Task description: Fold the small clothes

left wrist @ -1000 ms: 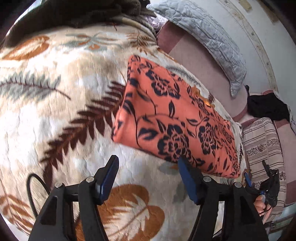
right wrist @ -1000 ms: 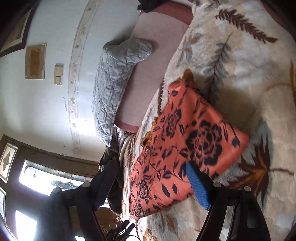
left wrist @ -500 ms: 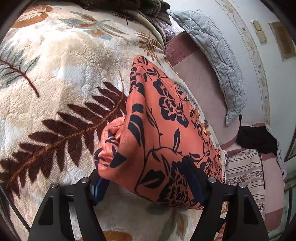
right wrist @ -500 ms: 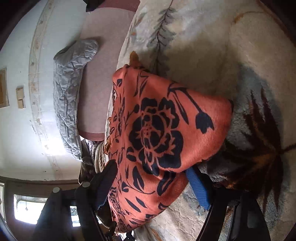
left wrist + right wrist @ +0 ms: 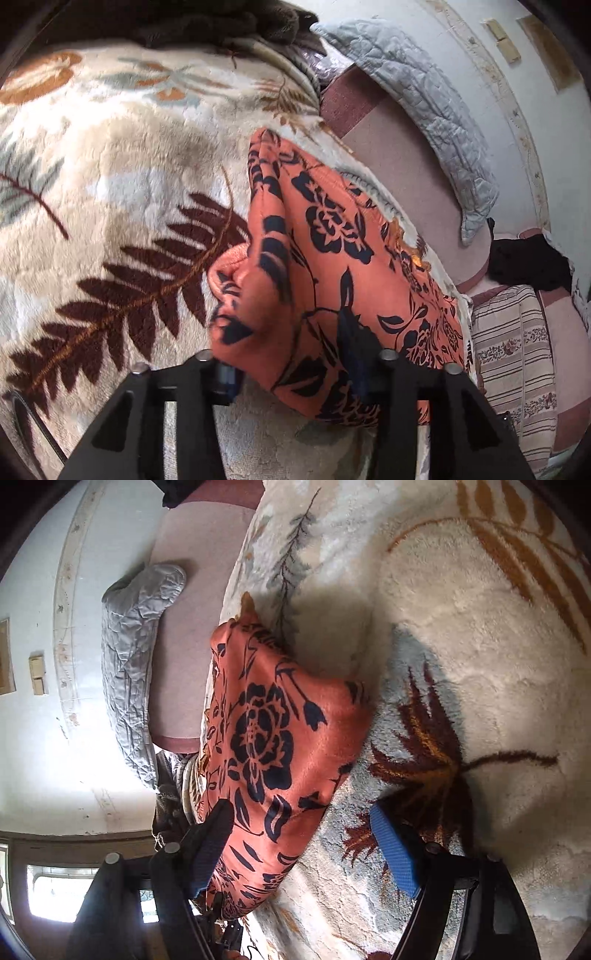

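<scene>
An orange garment with dark blue flowers point(image 5: 332, 266) lies folded on a cream blanket with leaf prints point(image 5: 110, 177). My left gripper point(image 5: 291, 365) has its fingers around the garment's near corner, which bunches up between them; the jaws look partly closed on the cloth. In the right wrist view the same garment point(image 5: 266, 738) lies just ahead. My right gripper point(image 5: 303, 842) is open, its blue-padded right finger point(image 5: 395, 849) resting on the blanket beside the garment and its left finger point(image 5: 210, 842) at the garment's other edge.
A grey quilted pillow point(image 5: 424, 96) leans against the white wall behind a pink mattress point(image 5: 399, 158). Dark clothing point(image 5: 207, 18) lies at the blanket's far end. A striped cushion point(image 5: 513, 354) and a black cloth point(image 5: 528, 262) lie at the right.
My left gripper moved forward onto the garment's near corner and closed on it, bunching it. My right gripper slid closer, then drew back a little, staying open.
</scene>
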